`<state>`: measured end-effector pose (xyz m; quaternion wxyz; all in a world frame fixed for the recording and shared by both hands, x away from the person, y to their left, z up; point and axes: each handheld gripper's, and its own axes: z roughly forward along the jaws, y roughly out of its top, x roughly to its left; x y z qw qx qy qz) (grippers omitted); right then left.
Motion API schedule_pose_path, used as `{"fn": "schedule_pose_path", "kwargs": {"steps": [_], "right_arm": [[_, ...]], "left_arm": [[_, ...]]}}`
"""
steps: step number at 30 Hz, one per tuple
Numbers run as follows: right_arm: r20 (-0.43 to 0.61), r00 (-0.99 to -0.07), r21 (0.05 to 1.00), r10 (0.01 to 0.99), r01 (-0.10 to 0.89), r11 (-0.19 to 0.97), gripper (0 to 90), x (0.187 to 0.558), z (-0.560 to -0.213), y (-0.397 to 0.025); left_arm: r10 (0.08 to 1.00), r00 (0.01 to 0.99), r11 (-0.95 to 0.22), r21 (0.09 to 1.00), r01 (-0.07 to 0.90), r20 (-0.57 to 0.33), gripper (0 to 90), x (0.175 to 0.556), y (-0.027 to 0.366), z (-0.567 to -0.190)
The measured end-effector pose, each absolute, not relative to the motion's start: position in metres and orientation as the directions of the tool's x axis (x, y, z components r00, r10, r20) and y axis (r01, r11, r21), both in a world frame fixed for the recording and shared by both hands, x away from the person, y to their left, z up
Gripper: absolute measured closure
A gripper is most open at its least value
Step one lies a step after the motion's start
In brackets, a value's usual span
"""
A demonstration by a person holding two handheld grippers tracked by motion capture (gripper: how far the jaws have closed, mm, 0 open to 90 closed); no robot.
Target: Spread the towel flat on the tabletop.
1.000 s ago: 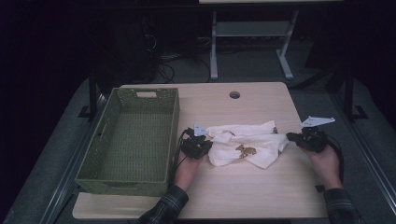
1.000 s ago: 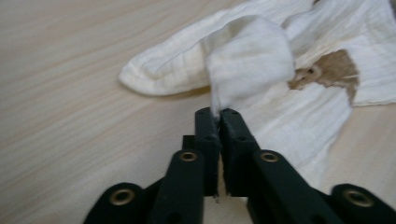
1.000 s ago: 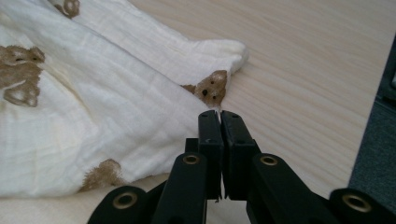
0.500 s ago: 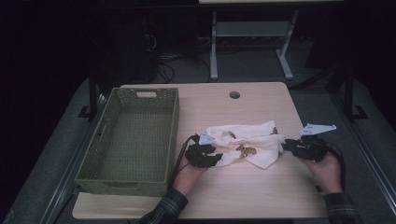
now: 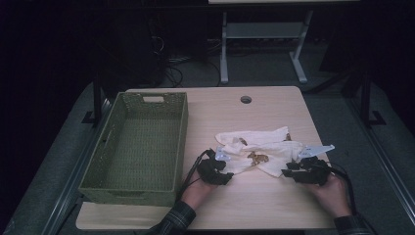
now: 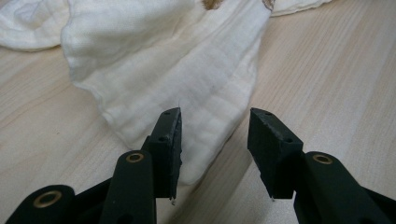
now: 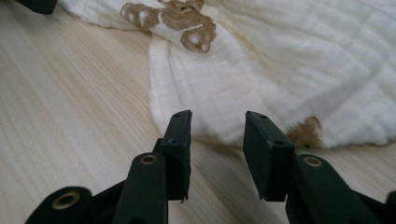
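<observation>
Cloths: one, a crumpled white cloth (image 5: 259,149) lying to the right of the basket, well apart from it.
Bear prints on the cloth: two in the right gripper view, one whole brown bear print (image 7: 175,21) and part of another at the hem (image 7: 306,131).
Baskets: one green woven basket (image 5: 139,142), at the table's left side.
Tables: one wooden table (image 5: 264,105).
Grippers: two, the left gripper (image 5: 215,169) nearer the basket, the right gripper (image 5: 304,171) farther from it.
Hands: two.
</observation>
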<state>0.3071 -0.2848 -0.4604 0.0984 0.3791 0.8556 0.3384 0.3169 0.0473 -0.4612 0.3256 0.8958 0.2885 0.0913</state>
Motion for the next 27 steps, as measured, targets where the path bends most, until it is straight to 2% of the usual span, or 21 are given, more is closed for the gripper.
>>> {"fn": "schedule_pose_path", "kwargs": {"steps": [2, 7, 11, 18, 22, 27], "right_arm": [[0.066, -0.689, 0.637, 0.722, 0.586, 0.501, 64.6, 0.308, -0.464, -0.279], [0.030, -0.690, 0.632, 0.723, 0.574, 0.521, 86.4, 0.309, -0.464, -0.277], [0.014, -0.698, 0.625, 0.716, 0.565, 0.538, 87.9, 0.309, -0.461, -0.277], [-0.004, -0.693, 0.679, 0.721, 0.528, 0.511, 88.0, 0.314, -0.430, -0.282], [-0.008, -0.713, 0.707, 0.701, 0.491, 0.508, 88.0, 0.334, -0.407, -0.271], [-0.037, -0.746, 0.674, 0.665, 0.473, 0.568, 87.8, 0.360, -0.409, -0.247]], "left_arm": [[0.581, 0.814, -0.624, 0.635, 0.456, -0.013, 60.8, 0.317, 0.047, -0.461], [0.590, 0.807, -0.627, 0.634, 0.452, 0.008, 70.7, 0.318, 0.048, -0.461], [0.591, 0.806, -0.627, 0.634, 0.453, 0.009, 72.0, 0.318, 0.048, -0.461], [0.598, 0.801, -0.619, 0.634, 0.463, 0.000, 71.9, 0.318, 0.047, -0.461], [0.596, 0.803, -0.620, 0.635, 0.461, -0.001, 71.7, 0.318, 0.048, -0.461], [0.594, 0.804, -0.619, 0.636, 0.461, -0.004, 71.2, 0.318, 0.048, -0.461]]}}
